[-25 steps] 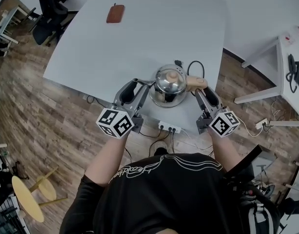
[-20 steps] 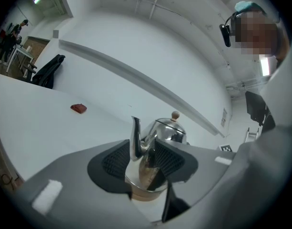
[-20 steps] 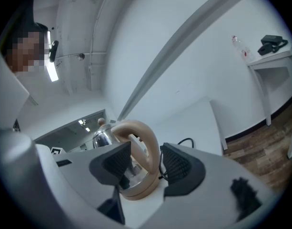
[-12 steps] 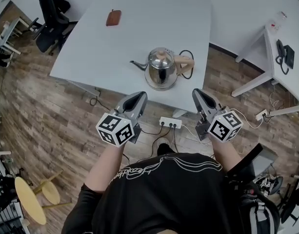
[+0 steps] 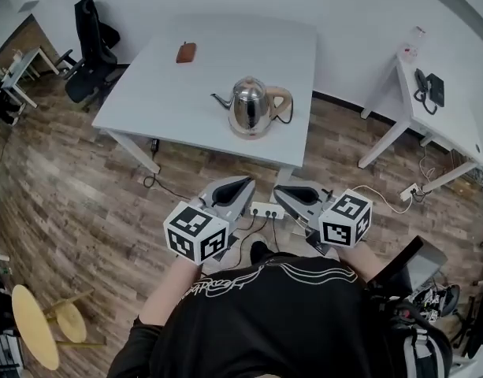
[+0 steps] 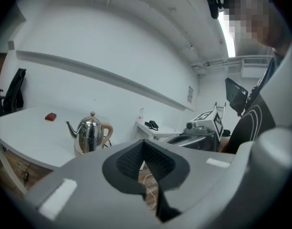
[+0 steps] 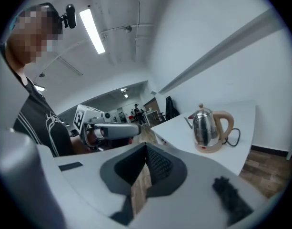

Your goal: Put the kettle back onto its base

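The steel kettle (image 5: 250, 105) with its tan handle stands upright on its round base (image 5: 253, 132) near the front edge of the white table (image 5: 146, 109). It also shows in the left gripper view as the kettle (image 6: 90, 133) and in the right gripper view as the kettle (image 7: 207, 127) on the base (image 7: 210, 148). My left gripper (image 5: 245, 181) and right gripper (image 5: 279, 189) hover over the floor, well short of the table, tips turned toward each other. The left gripper (image 6: 142, 144) and the right gripper (image 7: 146, 149) are both shut with nothing between the pads.
A brown pouch (image 5: 186, 52) lies at the table's far side. A black cord runs behind the kettle. A power strip (image 5: 271, 209) lies on the wooden floor under my grippers. An office chair (image 5: 91, 42) stands left, a second desk with a phone (image 5: 430, 89) right.
Both grippers have drawn back from the kettle toward the person and risen. Their jaws, open beside the kettle a second ago, have shut empty. The kettle stays on its base.
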`<state>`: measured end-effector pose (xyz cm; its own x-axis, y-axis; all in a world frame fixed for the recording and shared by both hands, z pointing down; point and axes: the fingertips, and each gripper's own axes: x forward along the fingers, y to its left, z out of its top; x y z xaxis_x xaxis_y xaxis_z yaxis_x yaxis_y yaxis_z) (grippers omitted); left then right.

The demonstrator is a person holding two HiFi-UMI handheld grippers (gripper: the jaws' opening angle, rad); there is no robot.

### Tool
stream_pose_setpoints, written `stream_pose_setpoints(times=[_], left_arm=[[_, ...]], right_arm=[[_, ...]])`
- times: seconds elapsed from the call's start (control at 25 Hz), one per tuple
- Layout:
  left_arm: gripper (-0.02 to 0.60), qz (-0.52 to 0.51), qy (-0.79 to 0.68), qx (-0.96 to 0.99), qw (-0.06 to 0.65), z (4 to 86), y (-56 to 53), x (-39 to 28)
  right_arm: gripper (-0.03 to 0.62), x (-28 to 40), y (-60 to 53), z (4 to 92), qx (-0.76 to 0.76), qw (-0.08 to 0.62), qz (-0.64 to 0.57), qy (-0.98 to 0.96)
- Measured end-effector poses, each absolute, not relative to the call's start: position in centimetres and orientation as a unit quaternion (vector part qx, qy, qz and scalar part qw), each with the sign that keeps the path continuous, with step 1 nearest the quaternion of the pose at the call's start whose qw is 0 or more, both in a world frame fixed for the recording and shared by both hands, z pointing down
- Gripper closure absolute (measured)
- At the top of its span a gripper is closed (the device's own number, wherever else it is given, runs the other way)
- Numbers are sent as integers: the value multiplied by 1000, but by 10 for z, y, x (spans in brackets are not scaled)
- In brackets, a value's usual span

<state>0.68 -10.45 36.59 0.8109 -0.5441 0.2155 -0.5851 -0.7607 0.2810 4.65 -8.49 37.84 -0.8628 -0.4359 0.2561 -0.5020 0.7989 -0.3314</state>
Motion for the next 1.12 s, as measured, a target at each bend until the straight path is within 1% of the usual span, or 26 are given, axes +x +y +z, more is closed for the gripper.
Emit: stream_pose_setpoints(times=[0.12, 0.28, 0.48, 0.68, 1.12], left_arm=[[578, 49, -286, 938, 191, 365, -71, 8], [578, 56, -292, 936, 189, 367, -49, 7], [578, 59, -282, 939, 186, 363, -28, 8], [578, 61, -280, 938, 195, 368, -16, 5], [578, 49, -284, 935, 208, 368, -11, 6]], right_arm=[[589, 44, -52, 377, 234, 89, 198, -948], [589, 45, -31, 379, 232, 71, 217, -945], [589, 40, -11, 382, 219, 78, 205, -951], [589, 33, -2, 381, 214, 82, 190, -955], [589, 44, 8, 387, 236, 92, 194, -948]])
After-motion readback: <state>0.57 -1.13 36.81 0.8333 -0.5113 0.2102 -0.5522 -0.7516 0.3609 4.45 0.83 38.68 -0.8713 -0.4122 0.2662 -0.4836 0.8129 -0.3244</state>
